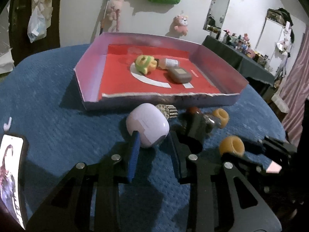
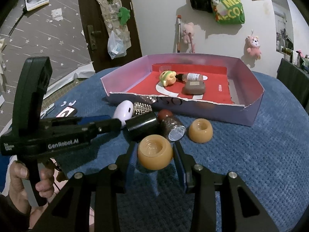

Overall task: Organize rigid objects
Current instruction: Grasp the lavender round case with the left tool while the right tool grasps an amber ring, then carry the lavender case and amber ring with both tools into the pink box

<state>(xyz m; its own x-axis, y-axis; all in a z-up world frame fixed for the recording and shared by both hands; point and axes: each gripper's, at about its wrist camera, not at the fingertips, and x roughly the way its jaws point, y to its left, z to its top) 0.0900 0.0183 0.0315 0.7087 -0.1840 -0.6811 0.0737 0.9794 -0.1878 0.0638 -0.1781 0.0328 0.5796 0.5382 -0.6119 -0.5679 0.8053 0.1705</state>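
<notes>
While the left claw (image 1: 154,145) stands open with its blue-padded fingers on either side of a lilac earbud case (image 1: 147,124), the left pad touches the case's near left face and the right finger stands just beside it. That case lies on the blue textured cloth of the desk (image 1: 58,96), just near of the shallow purple box (image 1: 88,96). A studded silver piece (image 1: 170,110) pokes out behind the case on its right, and a black cylinder (image 1: 193,127) lies just right of it, with a glittery bottle with a reddish cap (image 2: 170,123) touching the cylinder's far right side.

From the right wrist view, the right claw (image 2: 154,158) is also open, its two fingers flanking a tan rubbery cup-shaped piece (image 2: 154,151); I cannot tell whether either pad touches it. A second tan cup-shaped piece (image 2: 200,130) sits to the right and a little farther off, apart from the first.

Inside the box, on its red liner, lie a green and yellow toy (image 1: 144,62), a small amber dropper bottle (image 1: 168,62) touching the toy on its right, and a brown rounded case (image 1: 179,75) just near of the bottle. A phone with a lit screen (image 1: 11,174) lies at the near left edge of the desk.
</notes>
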